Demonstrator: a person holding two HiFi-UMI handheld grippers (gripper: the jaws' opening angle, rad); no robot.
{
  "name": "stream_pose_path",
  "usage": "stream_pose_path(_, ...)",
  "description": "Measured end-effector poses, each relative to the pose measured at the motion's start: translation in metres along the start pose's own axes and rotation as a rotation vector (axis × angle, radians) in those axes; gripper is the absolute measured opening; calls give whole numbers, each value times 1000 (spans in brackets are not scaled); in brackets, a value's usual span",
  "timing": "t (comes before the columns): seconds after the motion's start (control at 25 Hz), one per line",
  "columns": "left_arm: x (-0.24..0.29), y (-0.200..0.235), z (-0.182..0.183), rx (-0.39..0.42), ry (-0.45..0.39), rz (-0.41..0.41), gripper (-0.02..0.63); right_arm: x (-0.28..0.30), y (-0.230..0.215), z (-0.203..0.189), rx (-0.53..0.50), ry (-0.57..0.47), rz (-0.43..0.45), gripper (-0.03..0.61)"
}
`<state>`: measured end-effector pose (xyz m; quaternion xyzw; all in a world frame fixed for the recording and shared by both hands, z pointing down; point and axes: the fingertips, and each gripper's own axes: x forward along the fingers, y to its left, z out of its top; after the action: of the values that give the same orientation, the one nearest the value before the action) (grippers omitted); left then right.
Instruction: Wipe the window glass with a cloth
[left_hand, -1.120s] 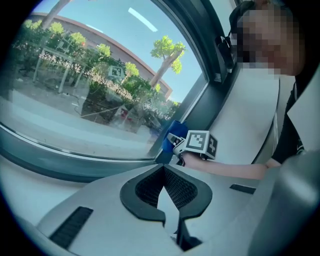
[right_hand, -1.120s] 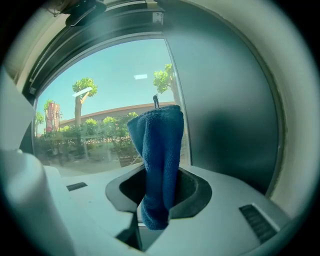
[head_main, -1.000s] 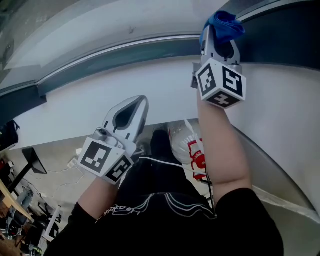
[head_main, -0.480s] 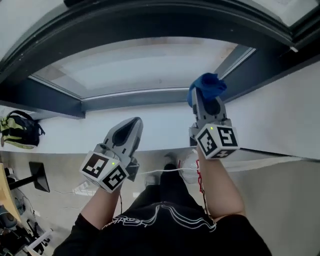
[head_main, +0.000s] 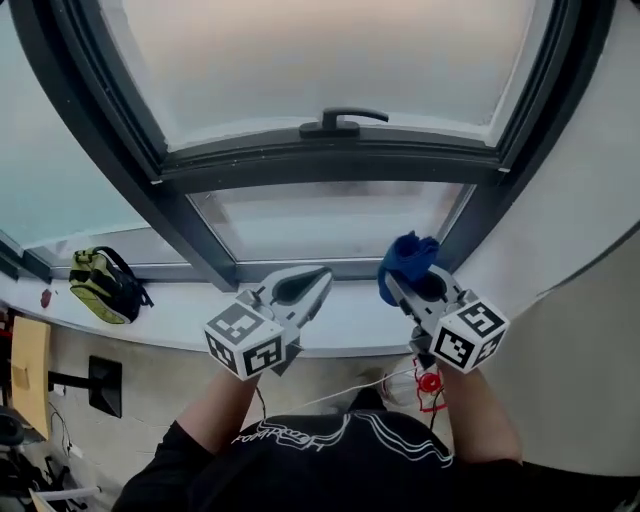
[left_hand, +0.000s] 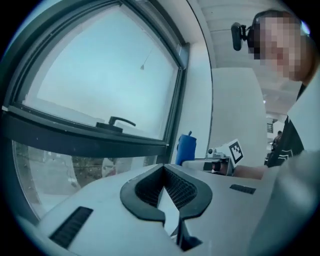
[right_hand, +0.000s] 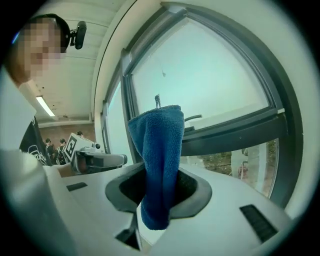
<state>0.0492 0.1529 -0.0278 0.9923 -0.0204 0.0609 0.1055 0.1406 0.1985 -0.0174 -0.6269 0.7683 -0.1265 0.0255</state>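
Right claw (head_main: 398, 285) clamps blue terry cloth (head_main: 409, 257) — left claw (head_main: 322, 276) at its 9 o'clock, jaws together, empty — dark-framed window glass (head_main: 320, 218) at 12.

A yellow-green and black backpack (head_main: 105, 285) lies on the white sill (head_main: 190, 315), toward its left end. A small red thing (head_main: 47, 298) sits beside it, nearer that end. A black handle (head_main: 340, 121) sits on the dark crossbar of the frame (head_main: 250, 170). Below the sill, on the floor, are a white bag with red print (head_main: 428, 384), a thin white cable (head_main: 335, 397) and a black panel on a stand (head_main: 100, 383). A wooden board (head_main: 30, 365) shows at the left edge.
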Motion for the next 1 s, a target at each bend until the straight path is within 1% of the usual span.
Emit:
stream_pose_path(0.12, -21, -12, 20, 0, -18, -21, 4, -11, 25, 12, 7, 18, 56, 94)
stream_pose_path(0.32, -45, -35, 46, 98, -45, -18, 3, -22, 60, 28, -80, 11, 93, 94)
stream_pose_path(0.44, -53, -43, 53, 129, -69, -1, 3, -22, 74, 28, -74, 17, 121, 94)
stream_pose_path(0.56, -56, -45, 54, 156, -61, 18, 3, -21, 82, 23, -84, 35, 126, 92)
stream_pose_path(0.76, -58, -50, 57, 161, -71, 6, 3, -17, 96, 30, -115, 13, 133, 92)
stream_pose_path(1.0, -66, -45, 48, 132, -59, 11, 3, -12, 103, 22, -98, 27, 129, 92)
